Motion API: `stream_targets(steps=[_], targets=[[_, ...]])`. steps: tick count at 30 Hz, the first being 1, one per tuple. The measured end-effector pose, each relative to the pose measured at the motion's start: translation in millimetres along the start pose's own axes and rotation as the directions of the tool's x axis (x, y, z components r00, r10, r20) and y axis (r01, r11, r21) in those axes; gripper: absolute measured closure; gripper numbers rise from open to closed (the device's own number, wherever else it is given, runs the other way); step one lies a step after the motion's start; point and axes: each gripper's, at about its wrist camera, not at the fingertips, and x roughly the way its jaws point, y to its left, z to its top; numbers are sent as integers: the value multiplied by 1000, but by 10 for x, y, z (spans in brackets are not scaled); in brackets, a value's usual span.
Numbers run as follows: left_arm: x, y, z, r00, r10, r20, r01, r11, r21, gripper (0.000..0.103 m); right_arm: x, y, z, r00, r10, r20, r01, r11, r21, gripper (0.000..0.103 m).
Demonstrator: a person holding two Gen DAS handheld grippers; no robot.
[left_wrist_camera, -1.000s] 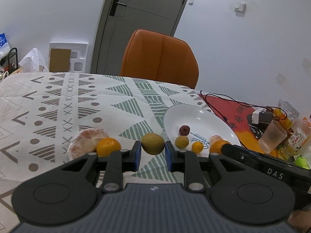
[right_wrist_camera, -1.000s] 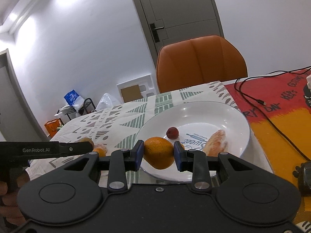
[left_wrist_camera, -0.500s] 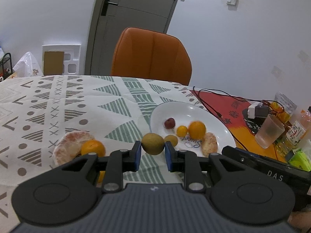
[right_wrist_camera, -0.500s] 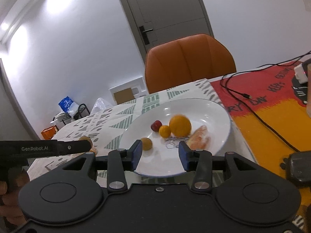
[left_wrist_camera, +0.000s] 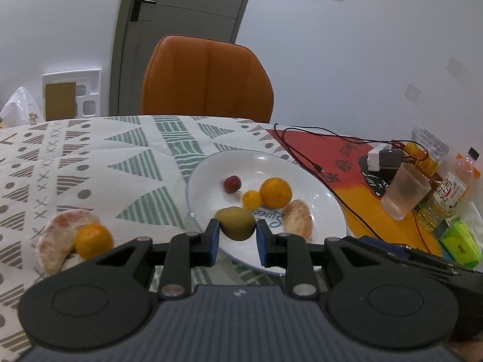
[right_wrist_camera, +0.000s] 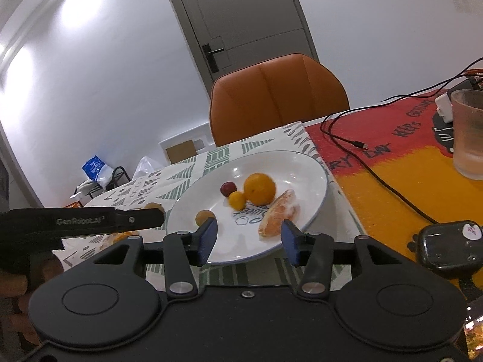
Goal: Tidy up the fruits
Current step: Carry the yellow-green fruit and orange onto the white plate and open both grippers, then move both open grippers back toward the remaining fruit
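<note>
My left gripper (left_wrist_camera: 237, 235) is shut on a brown-green kiwi (left_wrist_camera: 237, 223) and holds it over the near left rim of the white plate (left_wrist_camera: 271, 163). The plate holds a large orange (left_wrist_camera: 275, 192), a small orange (left_wrist_camera: 252, 199), a small red fruit (left_wrist_camera: 231, 184) and a peeled citrus piece (left_wrist_camera: 298, 217). My right gripper (right_wrist_camera: 249, 233) stands open and empty at the near edge of the plate (right_wrist_camera: 286, 166). A small yellow-brown fruit (right_wrist_camera: 203, 217) also lies there. On the cloth to the left, an orange (left_wrist_camera: 93, 236) rests against another peeled citrus (left_wrist_camera: 54, 235).
An orange chair (left_wrist_camera: 208, 81) stands behind the table. On the red and yellow mat to the right are a frosted cup (left_wrist_camera: 404, 193), a drink bottle (left_wrist_camera: 452, 187), a black cable (right_wrist_camera: 377, 175) and a black device (right_wrist_camera: 446, 247).
My right gripper let go of the large orange, which now lies on the plate, then opened wider and drew back. My left gripper carried the kiwi rightward over the plate's rim.
</note>
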Motion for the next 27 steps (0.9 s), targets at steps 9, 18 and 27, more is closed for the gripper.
stream_targets(steps=[9,18,27], targets=[[79,-148,14,1000,6,-2,-6,999,39,74,-74,-70,-10,1000,-14,9,14,1000,18,55],[-74,79,14,998,68,-1,-68,998,0,62,-17,30,-39,1000,14,3,-14,1000,14,54],[-328,358,18,991,133,29,-132,990,-43,43,27,206,-53,999,50,-3,-50,999,-5,50]])
